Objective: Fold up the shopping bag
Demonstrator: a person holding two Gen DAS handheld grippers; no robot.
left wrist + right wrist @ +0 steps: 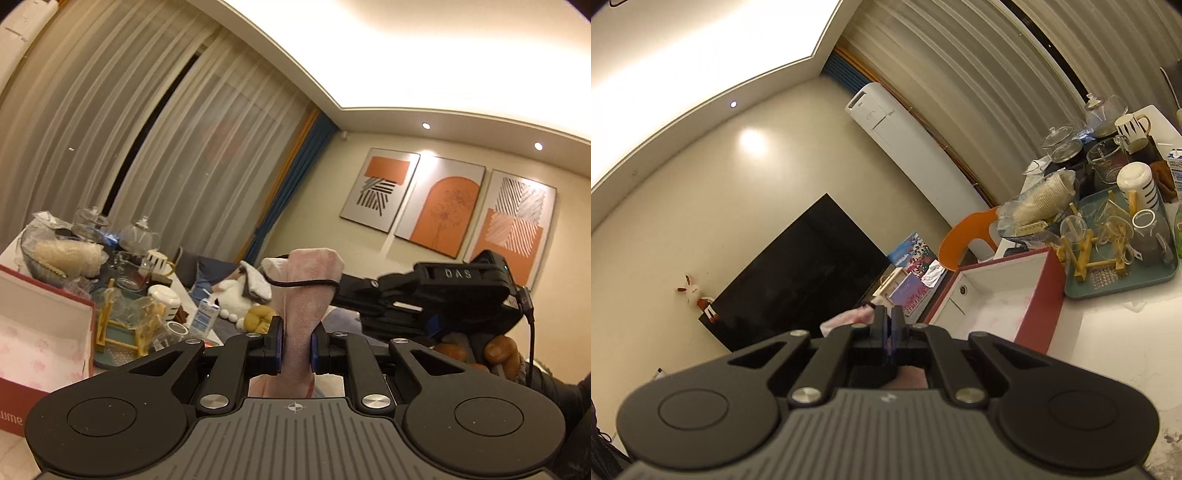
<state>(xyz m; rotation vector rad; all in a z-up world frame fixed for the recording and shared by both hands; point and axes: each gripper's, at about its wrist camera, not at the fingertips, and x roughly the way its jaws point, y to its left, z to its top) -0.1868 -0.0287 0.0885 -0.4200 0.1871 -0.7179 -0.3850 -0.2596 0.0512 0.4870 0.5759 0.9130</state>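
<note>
Home living room, curtains [147, 147], wall art [439, 210] (three panels), television [798, 269]

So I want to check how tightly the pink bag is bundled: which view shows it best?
The left wrist view: the rolled pink bag stands upright in the left hand-held gripper, whose pads clamp it, with a black cord looped around it. The right wrist view shows only a pink scrap behind the shut right hand-held gripper.

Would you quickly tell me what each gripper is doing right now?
Left gripper: closed on the rolled pink bag.
Right gripper: closed; whether it pinches the bag's black cord cannot be told.
</note>
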